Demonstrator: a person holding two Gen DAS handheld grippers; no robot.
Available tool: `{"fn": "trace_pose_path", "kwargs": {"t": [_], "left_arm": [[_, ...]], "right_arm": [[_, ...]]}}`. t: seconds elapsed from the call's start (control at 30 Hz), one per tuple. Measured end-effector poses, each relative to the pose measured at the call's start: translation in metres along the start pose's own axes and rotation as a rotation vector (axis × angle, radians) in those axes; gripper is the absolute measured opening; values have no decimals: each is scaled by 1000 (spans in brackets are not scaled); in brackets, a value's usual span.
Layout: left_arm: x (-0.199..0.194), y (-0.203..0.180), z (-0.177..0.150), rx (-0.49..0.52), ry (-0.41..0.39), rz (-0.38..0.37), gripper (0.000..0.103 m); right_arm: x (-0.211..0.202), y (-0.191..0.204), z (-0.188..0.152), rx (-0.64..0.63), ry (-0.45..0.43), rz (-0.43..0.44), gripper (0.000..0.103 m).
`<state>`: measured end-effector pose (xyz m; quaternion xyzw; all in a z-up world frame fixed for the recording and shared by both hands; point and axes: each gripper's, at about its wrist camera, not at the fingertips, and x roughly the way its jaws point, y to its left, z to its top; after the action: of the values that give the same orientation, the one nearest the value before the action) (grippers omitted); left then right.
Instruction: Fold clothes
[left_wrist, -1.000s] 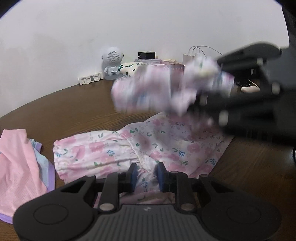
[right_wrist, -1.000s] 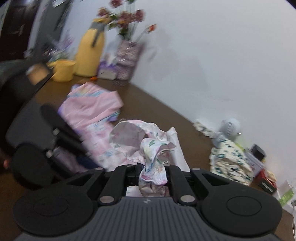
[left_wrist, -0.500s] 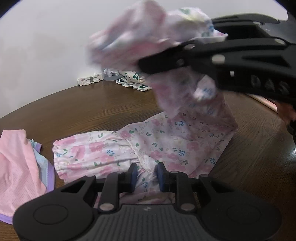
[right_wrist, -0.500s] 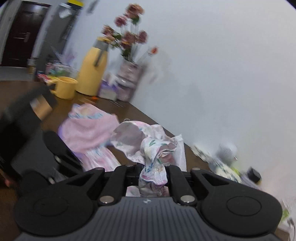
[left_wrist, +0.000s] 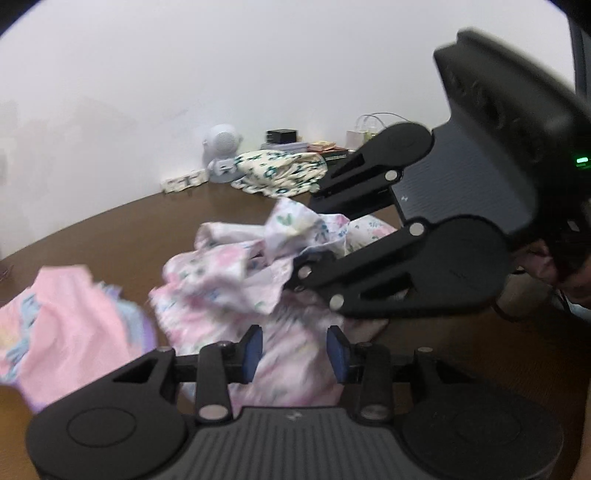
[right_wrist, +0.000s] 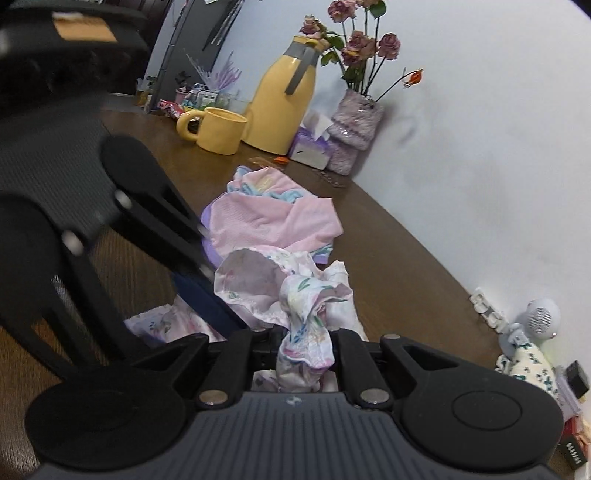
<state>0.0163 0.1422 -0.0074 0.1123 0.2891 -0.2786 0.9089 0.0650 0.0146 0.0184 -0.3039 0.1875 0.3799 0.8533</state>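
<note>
Jaws of the left gripper (left_wrist: 294, 349) are opening, blue pads clear of the floral garment (left_wrist: 236, 280) between them on the brown table (left_wrist: 122, 229). Right gripper (right_wrist: 306, 354) jaws pinch a bunched fold of that garment. No writing is readable; everything is blurred.

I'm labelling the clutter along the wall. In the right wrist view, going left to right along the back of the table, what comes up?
Yellow mug → yellow thermos jug → tissue box → purple vase of dried roses → white power strip → small white robot speaker.
</note>
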Motion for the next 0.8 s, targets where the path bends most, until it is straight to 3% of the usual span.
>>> {"fn": "trace_pose_path", "kwargs": {"t": [0.17, 0.33, 0.43, 0.47, 0.53, 0.6, 0.63, 0.73, 0.8], "left_arm": [[-26, 11, -15, -46, -13, 48, 36], [-46, 24, -7, -113, -83, 100, 37], [-51, 32, 1, -164, -136, 113, 38], [-56, 35, 2, -178, -151, 117, 39], [-67, 38, 5, -204, -180, 134, 40], [-71, 39, 10, -230, -213, 130, 41], [-71, 40, 14, -242, -230, 123, 41], [-54, 29, 30, -228, -250, 73, 38], [-37, 14, 41, -190, -235, 30, 37]], "right_arm": [[16, 7, -5, 9, 18, 29, 7], [24, 11, -9, 34, 22, 50, 11], [23, 9, -11, 80, 10, 90, 29], [18, 4, -11, 122, -10, 123, 40], [1, -10, -11, 225, -69, 196, 44], [-21, -28, -13, 335, -141, 258, 59], [-33, -38, -16, 384, -180, 273, 61], [-68, -65, -28, 473, -233, 202, 61], [-76, -77, -40, 487, -200, 121, 56]]}}
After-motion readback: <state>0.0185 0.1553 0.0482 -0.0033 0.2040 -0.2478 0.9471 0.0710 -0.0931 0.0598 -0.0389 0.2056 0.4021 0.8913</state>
